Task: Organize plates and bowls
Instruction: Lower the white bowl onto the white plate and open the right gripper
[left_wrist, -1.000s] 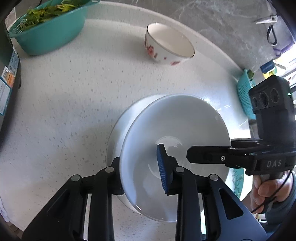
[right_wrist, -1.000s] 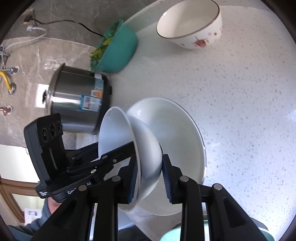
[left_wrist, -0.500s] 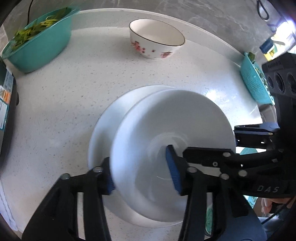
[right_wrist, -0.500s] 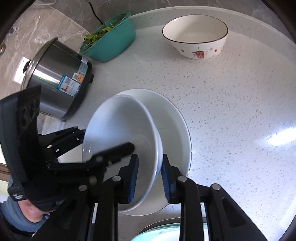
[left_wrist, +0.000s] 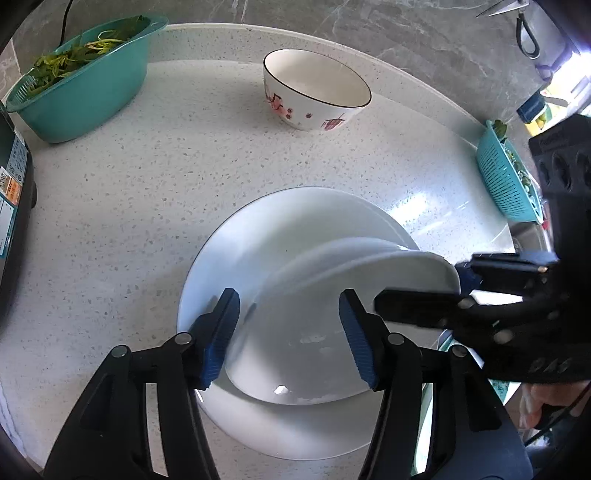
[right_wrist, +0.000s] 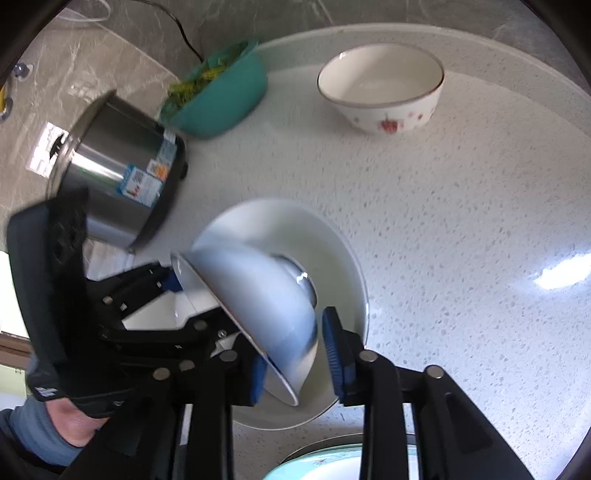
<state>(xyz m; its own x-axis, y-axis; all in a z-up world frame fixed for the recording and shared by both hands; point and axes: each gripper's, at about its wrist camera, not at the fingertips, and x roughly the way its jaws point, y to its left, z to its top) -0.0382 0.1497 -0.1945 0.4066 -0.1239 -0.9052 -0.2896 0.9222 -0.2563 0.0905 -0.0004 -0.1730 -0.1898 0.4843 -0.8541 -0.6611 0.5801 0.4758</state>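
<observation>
Now | white bowl (left_wrist: 332, 332) tilted between opening left hand-held gripper (left_wrist: 291, 336) pads

- Left gripper (left_wrist: 288, 336): two black angular arms, each studded with round silver screws, ending in ribbed blue pads.
- Right gripper (right_wrist: 293, 358): the same build, black arms, silver screw heads, blue ribbed pads.
- Seen from the left wrist, the right gripper's black body carries pale letters and a block with three round holes.
- A hand (right_wrist: 79, 424) grips the black handle, grey-blue sleeve (right_wrist: 35, 430) at the wrist.
- A thin black cable (left_wrist: 557, 417) trails by the other hand (left_wrist: 537, 402).
</observation>
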